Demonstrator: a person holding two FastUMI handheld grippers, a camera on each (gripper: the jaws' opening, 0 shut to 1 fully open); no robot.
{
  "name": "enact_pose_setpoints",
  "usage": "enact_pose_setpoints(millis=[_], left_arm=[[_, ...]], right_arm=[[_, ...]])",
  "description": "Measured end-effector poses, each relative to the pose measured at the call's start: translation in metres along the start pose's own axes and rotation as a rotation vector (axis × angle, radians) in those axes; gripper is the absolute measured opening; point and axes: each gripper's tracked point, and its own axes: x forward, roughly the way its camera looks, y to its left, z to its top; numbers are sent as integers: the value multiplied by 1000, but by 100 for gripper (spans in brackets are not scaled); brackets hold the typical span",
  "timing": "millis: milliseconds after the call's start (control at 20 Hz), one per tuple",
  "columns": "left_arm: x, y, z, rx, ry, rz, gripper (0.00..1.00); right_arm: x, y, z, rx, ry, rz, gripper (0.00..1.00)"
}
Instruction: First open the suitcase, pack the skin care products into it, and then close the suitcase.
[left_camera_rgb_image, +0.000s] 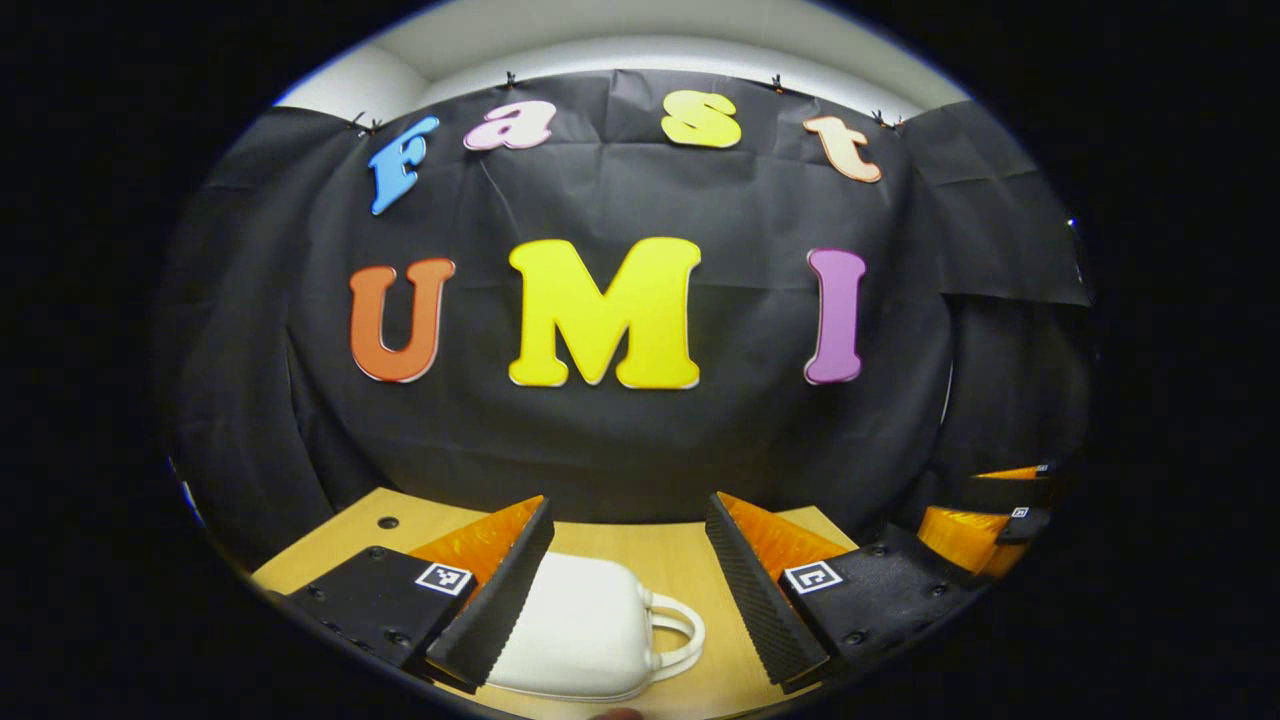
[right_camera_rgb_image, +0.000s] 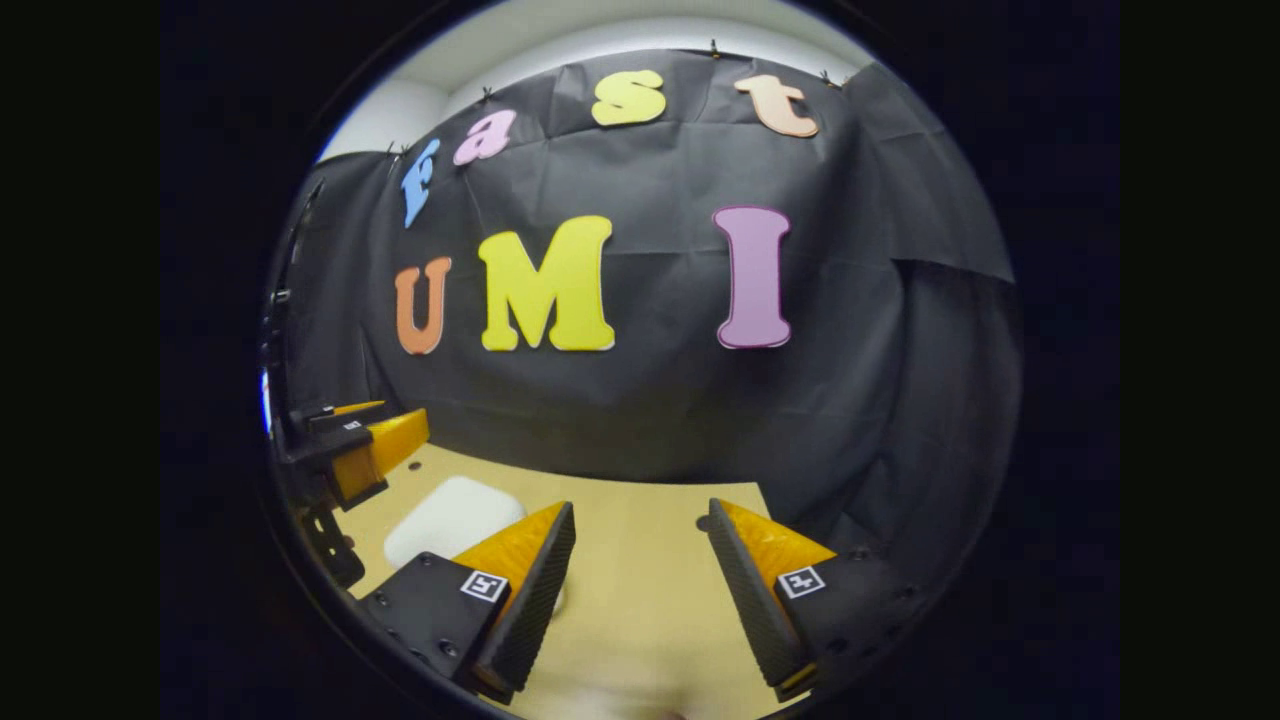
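My left gripper (left_camera_rgb_image: 630, 560) wide open, empty, above small white hard-shell suitcase (left_camera_rgb_image: 585, 625) lying shut on wooden table (left_camera_rgb_image: 680, 560). Right gripper (right_camera_rgb_image: 640, 565) likewise gaping, empty. Risk: smooth rounded shell slides away if I pry lid one-handed.

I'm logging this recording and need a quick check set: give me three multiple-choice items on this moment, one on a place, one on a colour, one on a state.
1. Where does the suitcase lie in the left gripper view?
A. On the wooden table, between and beyond the left gripper's jaws
B. Hanging on the black cloth
C. Clamped in the right gripper

2. What colour is the suitcase?
A. Red
B. White
C. Blue

3. How do the jaws of the left gripper and the right gripper stand?
A. Both shut on the suitcase
B. Left open, right shut
C. Both open and holding nothing

Answers:
1 A: the case rests on the table past the spread jaws.
2 B: its shell and handle look white.
3 C: each view shows a wide gap between its own jaws, with nothing pressed between them.
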Motion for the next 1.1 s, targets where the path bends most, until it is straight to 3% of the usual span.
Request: enact_pose_setpoints(millis=[350, 1100], left_arm=[[-14, 12, 4, -27, 25, 1, 97], [-17, 3, 3, -30, 32, -12, 98]], right_arm=[[-8, 42, 20, -5, -123, -30, 79], [-16, 30, 24, -10, -119, -79, 79]])
